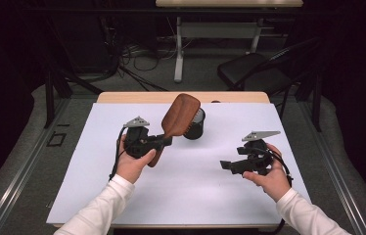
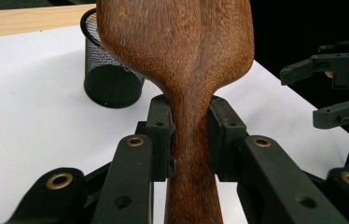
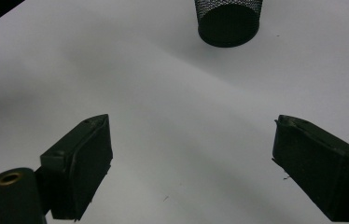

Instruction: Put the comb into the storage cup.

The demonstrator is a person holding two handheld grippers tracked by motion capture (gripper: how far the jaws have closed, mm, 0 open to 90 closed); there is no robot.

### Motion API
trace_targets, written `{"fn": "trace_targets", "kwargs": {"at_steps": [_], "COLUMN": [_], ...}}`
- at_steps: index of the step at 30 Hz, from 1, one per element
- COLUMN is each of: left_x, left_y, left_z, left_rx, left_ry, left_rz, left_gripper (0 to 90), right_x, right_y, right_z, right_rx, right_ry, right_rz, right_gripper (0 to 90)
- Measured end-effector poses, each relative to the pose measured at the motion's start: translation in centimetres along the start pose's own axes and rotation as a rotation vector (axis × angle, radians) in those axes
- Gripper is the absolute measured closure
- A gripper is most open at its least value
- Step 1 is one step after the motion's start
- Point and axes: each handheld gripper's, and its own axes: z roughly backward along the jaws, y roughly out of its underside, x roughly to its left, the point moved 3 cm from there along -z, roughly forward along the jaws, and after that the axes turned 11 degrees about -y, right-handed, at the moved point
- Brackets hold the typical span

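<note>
While we're checking all three views for writing, we're finding no readable brand, label or text on anything.

We're clamping the left gripper [image 1: 164, 142] on the narrow neck of the brown wooden paddle hairbrush [image 1: 178, 116]. In the left gripper view the jaws are pressing both sides of the brush [image 2: 182, 60], right where the handle widens into the head. We're holding it lifted off the white table sheet [image 1: 122, 196], head tilted up and away, next to the black wire-mesh cylindrical cup [image 1: 194, 125].

We're keeping the right gripper [image 1: 227, 165] spread wide with nothing between the jaws, hovering over bare sheet well apart from the brush.

The high view is showing bristles on the brush's far side; the left gripper view is giving us just the smooth wood-grain back. The right gripper view is showing the cup [image 3: 228, 21] standing on the sheet ahead.
</note>
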Motion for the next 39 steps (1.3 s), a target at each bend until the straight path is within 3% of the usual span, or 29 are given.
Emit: {"fn": "trace_targets", "kwargs": {"at_steps": [17,28,39], "left_x": [-0.4,-0.8,-1.0], "left_y": [-0.1,-0.3,-0.3], "left_z": [-0.4,-0.6,-0.9], "left_rx": [0.001,0.001,0.002], "left_ry": [0.013,0.023,0.027], "left_rz": [0.001,-0.003,-0.005], "left_gripper": [72.9,72.9,72.9], "right_x": [0.0,-1.1,-1.3], "right_y": [-2.2,-4.8,-6.9], "right_z": [-0.8,-0.7,-0.5], "right_rx": [0.058,0.011,-0.027], "right_ry": [-0.045,-0.058,-0.082], "right_rz": [-0.065,-0.156,-0.204], "right_gripper": [10.3,10.3,10.1]}}
